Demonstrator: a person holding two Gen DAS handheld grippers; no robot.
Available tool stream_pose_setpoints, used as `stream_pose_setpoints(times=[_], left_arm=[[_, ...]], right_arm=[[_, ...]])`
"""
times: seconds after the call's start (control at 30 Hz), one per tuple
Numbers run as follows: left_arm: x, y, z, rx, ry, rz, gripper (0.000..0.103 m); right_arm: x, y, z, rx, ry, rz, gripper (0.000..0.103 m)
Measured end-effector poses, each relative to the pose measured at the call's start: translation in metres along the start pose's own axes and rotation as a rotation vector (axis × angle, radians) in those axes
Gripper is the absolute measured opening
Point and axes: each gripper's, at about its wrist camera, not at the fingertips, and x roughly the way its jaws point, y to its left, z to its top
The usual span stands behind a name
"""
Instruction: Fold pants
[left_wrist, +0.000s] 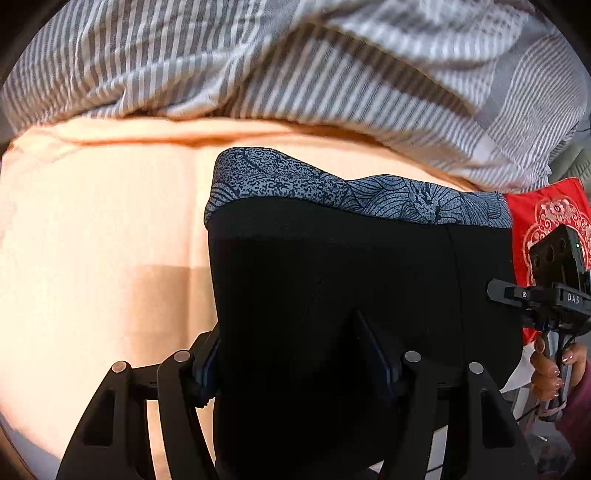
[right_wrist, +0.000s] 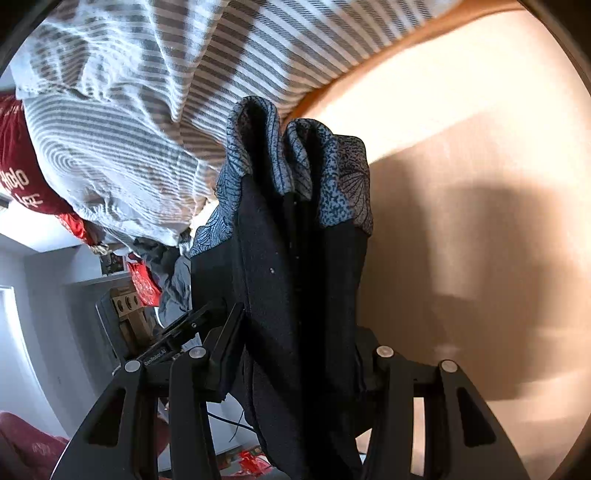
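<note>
Both grippers clamp the black pants with blue patterned waistband (left_wrist: 332, 280): left gripper (left_wrist: 295, 369) and right gripper (right_wrist: 295, 365), each half-closed on fabric above the peach bedsheet (left_wrist: 103, 229).

Matt black knit cloth pants (left_wrist: 332, 280) with a printed grey-blue waistband (left_wrist: 369, 192) are seen over a smooth peach bed sheet (left_wrist: 92, 221) and striped grey-white woven bedding (left_wrist: 184, 66).

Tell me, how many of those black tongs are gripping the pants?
2: the left tongs clamp the black pants with patterned blue-grey waistband at one edge, the right tongs clamp the bunched fabric at the other.
</note>
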Motion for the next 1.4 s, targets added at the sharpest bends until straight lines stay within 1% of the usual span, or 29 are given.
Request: stream_pose_setpoints(times=[0.07, 0.13, 0.23, 0.33, 0.43, 0.53, 0.57, 0.6, 0.63, 0.67, 0.77, 0.87, 0.93, 0.97, 1.0, 1.07, 1.13, 1.2, 1.3, 1.4], left_arm=[[0.001, -0.005, -0.011, -0.019, 0.012, -0.004, 0.065], [0.004, -0.009, -0.021, -0.012, 0.015, -0.003, 0.065], [0.015, -0.017, -0.035, 0.031, 0.025, 0.012, 0.065], [0.019, -0.021, -0.042, 0.086, -0.016, 0.051, 0.065], [0.024, -0.018, -0.042, 0.060, -0.023, 0.040, 0.065], [0.026, -0.014, -0.042, 0.048, -0.005, 0.062, 0.066], [0.023, -0.014, -0.043, 0.046, -0.012, 0.068, 0.066], [0.019, -0.014, -0.045, 0.050, -0.019, 0.077, 0.066], [0.014, -0.014, -0.046, 0.057, -0.028, 0.092, 0.066], [0.009, -0.014, -0.048, 0.067, -0.036, 0.106, 0.066], [-0.006, -0.015, -0.051, 0.088, -0.056, 0.111, 0.066], [-0.019, -0.024, -0.054, 0.125, -0.078, 0.111, 0.066], [-0.025, -0.034, -0.057, 0.149, -0.085, 0.103, 0.066], [-0.027, -0.039, -0.058, 0.158, -0.085, 0.095, 0.066], [-0.027, -0.043, -0.060, 0.166, -0.085, 0.089, 0.066], [-0.024, -0.051, -0.063, 0.183, -0.077, 0.086, 0.066], [-0.014, -0.059, -0.069, 0.213, -0.064, 0.113, 0.066], [-0.002, -0.061, -0.075, 0.232, -0.052, 0.149, 0.066], [0.015, -0.055, -0.081, 0.230, -0.033, 0.178, 0.066], [0.022, -0.054, -0.080, 0.233, -0.032, 0.190, 0.066]], right_arm=[[-0.005, -0.005, -0.013, -0.005, -0.006, -0.012, 0.051], [-0.006, -0.009, -0.022, -0.009, -0.011, -0.019, 0.051], [-0.011, -0.022, -0.034, 0.003, -0.028, -0.033, 0.051], [-0.006, -0.030, -0.042, 0.015, -0.054, -0.037, 0.051], [-0.008, -0.041, -0.045, 0.035, -0.078, -0.052, 0.052], [-0.009, -0.047, -0.048, 0.062, -0.102, -0.079, 0.056], [-0.009, -0.045, -0.048, 0.062, -0.107, -0.098, 0.061], [-0.010, -0.043, -0.049, 0.063, -0.113, -0.134, 0.063], [-0.013, -0.041, -0.050, 0.071, -0.121, -0.179, 0.063], [-0.015, -0.041, -0.051, 0.079, -0.129, -0.205, 0.064], [-0.028, -0.043, -0.057, 0.115, -0.163, -0.234, 0.064], [-0.045, -0.042, -0.065, 0.145, -0.214, -0.286, 0.064], [-0.054, -0.040, -0.072, 0.167, -0.243, -0.314, 0.054], [-0.058, -0.040, -0.075, 0.173, -0.254, -0.329, 0.041], [-0.060, -0.039, -0.078, 0.180, -0.261, -0.345, 0.032], [-0.063, -0.035, -0.085, 0.181, -0.276, -0.367, 0.026], [-0.064, -0.022, -0.091, 0.148, -0.301, -0.387, 0.026], [-0.062, -0.006, -0.097, 0.085, -0.308, -0.407, 0.026], [-0.045, 0.013, -0.103, -0.014, -0.255, -0.434, 0.026], [-0.022, 0.017, -0.106, -0.071, -0.192, -0.506, 0.026]])
